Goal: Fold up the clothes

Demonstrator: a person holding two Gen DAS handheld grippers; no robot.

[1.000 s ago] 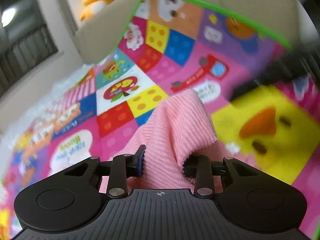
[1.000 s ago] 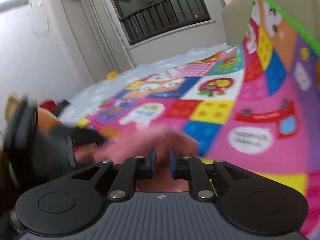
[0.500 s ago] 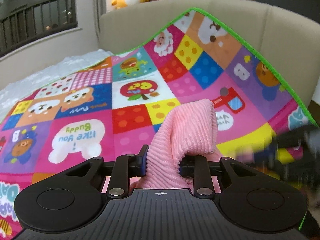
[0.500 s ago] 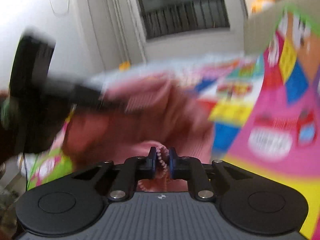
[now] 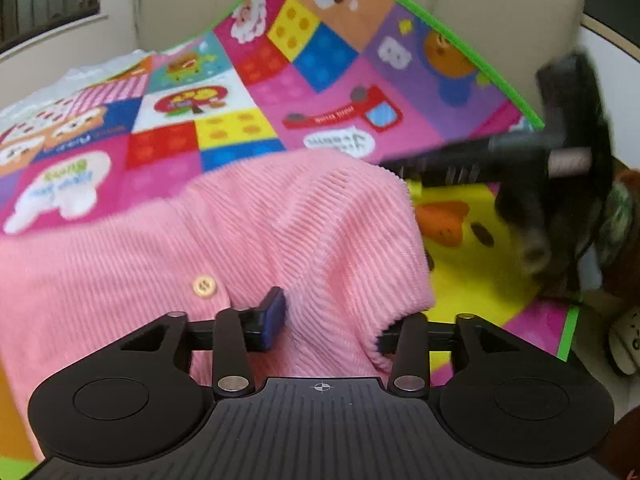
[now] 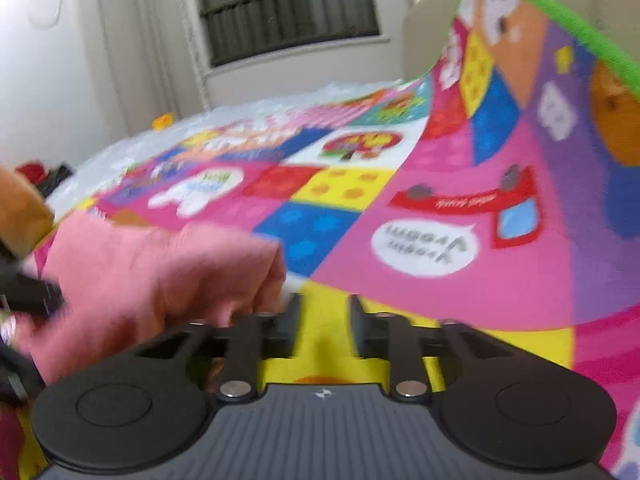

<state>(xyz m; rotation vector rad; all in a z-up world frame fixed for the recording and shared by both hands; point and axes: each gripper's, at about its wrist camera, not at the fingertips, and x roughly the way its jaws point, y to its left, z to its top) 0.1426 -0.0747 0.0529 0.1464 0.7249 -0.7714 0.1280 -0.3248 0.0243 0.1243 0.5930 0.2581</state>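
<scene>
Pink cardigan point(image 5: 248, 240) spread on colourful play mat point(image 5: 320, 92). Left gripper point(image 5: 328, 320) jaws wide, bunched knit lying between them, right finger hidden under fabric. Right gripper point(image 6: 324, 320) jaws parted, holding nothing, only mat between; cardigan just beside left finger point(image 6: 294, 314).

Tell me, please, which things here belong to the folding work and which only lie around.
For the job:
pink knitted garment
left gripper
right gripper

Lying about:
patchwork play mat
beige sofa back
small yellow toy
</scene>
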